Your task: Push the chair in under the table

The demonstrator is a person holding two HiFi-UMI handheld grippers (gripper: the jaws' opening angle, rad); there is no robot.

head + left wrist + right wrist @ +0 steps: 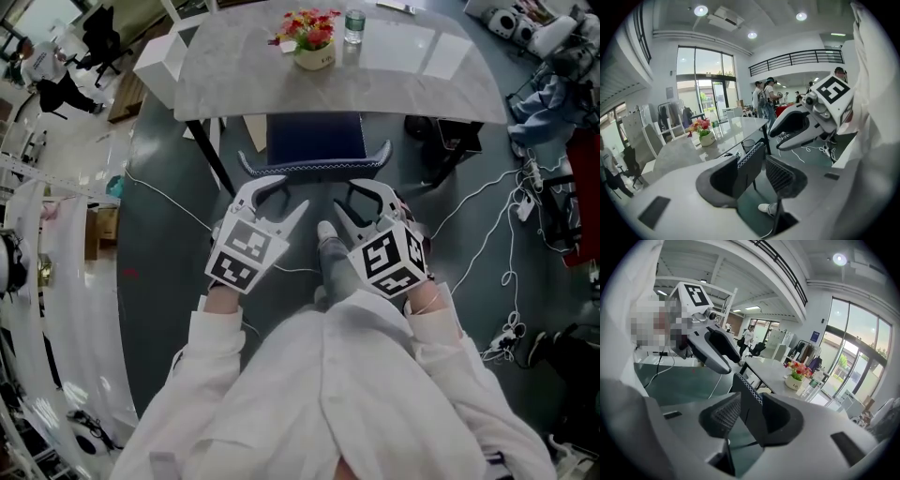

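Dark-blue padded chair with a grey curved backrest [314,141] sits upper centre of the head view, seat already mostly beneath the pale grey stone-look table [234,75]. The backrest is just clear of the table's near edge. Its long axis runs left-right across the frame, parallel to that edge, so any remaining push goes straight toward the top of the frame. Both tools sit below the backrest in frame, near it but apart, with a strip of dark floor showing in between. The left gripper [286,199] lines up with the backrest's left half and the right gripper [352,206] with its right half. They look about equally near, and I wouldn't call either one closer. The person's pale shoe [326,234] is on the floor between the two. Left jaws stand well apart; in the left gripper view the backrest's zigzag-stitched edge shows through the gap but farther off, with the pads touching nothing. The right gripper view reads the same: jaws wide, backrest framed between them at a distance, no contact, nothing held. My read is that the chair is in or nearly in. If more travel is needed, both tools have to close the gap to the backrest first and press evenly so it doesn't skew.
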